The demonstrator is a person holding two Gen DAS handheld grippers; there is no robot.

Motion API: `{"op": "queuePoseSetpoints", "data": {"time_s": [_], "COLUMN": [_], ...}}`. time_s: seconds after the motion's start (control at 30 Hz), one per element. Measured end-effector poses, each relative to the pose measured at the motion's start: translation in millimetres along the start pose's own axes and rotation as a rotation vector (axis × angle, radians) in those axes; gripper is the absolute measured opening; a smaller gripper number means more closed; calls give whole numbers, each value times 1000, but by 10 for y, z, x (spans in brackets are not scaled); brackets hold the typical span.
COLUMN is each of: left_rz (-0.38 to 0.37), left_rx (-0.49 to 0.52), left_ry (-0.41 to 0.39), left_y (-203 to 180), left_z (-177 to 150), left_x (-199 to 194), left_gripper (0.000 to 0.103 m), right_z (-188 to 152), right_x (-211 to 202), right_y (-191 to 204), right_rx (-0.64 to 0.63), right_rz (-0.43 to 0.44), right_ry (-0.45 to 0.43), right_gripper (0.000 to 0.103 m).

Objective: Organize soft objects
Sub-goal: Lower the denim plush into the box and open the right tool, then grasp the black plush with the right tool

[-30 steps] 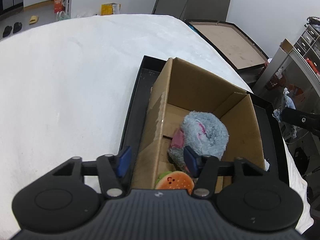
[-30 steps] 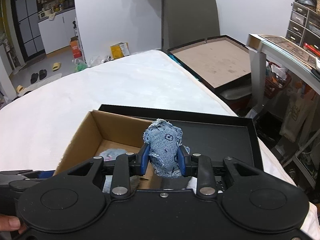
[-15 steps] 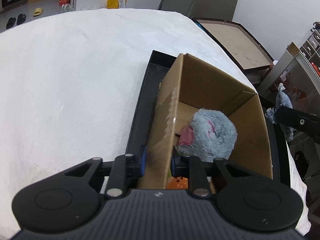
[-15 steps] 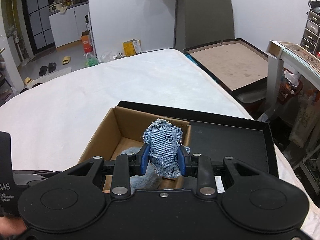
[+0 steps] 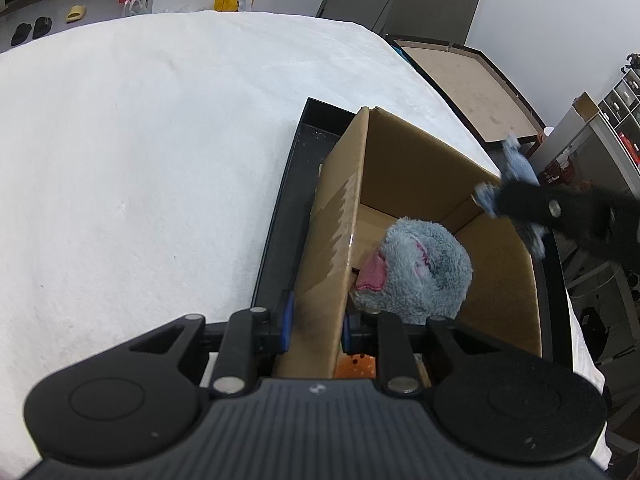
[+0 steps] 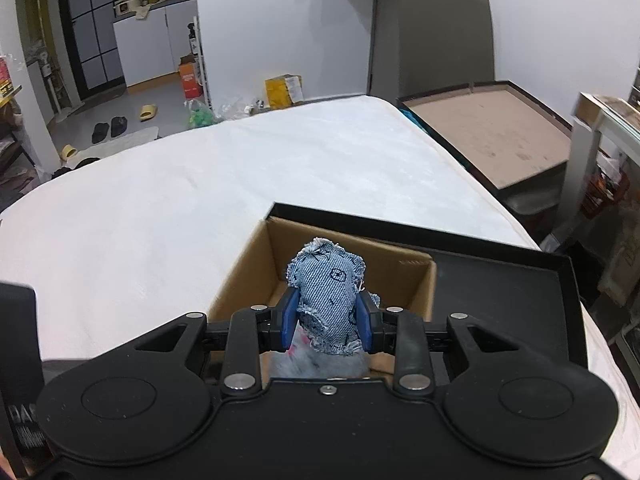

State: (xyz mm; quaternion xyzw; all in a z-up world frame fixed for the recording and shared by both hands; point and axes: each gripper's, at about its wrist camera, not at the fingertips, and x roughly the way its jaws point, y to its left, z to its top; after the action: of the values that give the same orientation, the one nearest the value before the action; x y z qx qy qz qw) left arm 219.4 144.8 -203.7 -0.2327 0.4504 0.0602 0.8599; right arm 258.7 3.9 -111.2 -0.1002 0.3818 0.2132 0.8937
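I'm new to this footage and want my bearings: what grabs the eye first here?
The denim toy clamped in the right gripper, held above the open cardboard box. Inside the box lies a fluffy grey-blue plush, while the left gripper pinches the box's near wall.

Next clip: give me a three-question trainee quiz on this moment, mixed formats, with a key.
1. True or false: the left hand-held gripper is clamped on a wall of the cardboard box.
2. Multiple choice: what does the right hand-held gripper hold? A) a denim toy B) a yellow slipper C) a burger plush
3. Fill in: the box stands in a black ____ on the white surface.

Key:
1. True; its jaws straddle the near wall.
2. A; the denim toy is pinched above the box, where a grey plush already lies.
3. tray
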Motion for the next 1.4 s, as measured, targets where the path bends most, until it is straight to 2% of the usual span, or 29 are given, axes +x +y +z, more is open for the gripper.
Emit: {"op": "queuePoseSetpoints", "data": {"time_s": [0.1, 0.2, 0.4, 0.93, 1.13, 1.4], "left_rz": [-6, -9, -8, 32, 56, 72], "left_rx": [-8, -13, -10, 28, 45, 66], "left_ry": [3, 5, 5, -22, -34, -37], "left_y": [21, 26, 16, -85, -126, -194], "left_z": [10, 16, 15, -2, 7, -1], "left_x": [6, 13, 16, -41, -70, -78], "left_gripper": [22, 22, 22, 22, 26, 38], "right_z": [90, 159, 136, -209, -353, -568], "right_x": [12, -9, -31, -183, -225, -205], "right_y": [103, 156, 88, -458, -636, -941], "right_rx": [-23, -35, -35, 47, 66, 122], "right_rz": [10, 9, -10, -90, -109, -122], "right_ry": [-25, -68, -58, -13, -13, 18], "right_gripper": [36, 54, 56, 67, 76, 78]}}
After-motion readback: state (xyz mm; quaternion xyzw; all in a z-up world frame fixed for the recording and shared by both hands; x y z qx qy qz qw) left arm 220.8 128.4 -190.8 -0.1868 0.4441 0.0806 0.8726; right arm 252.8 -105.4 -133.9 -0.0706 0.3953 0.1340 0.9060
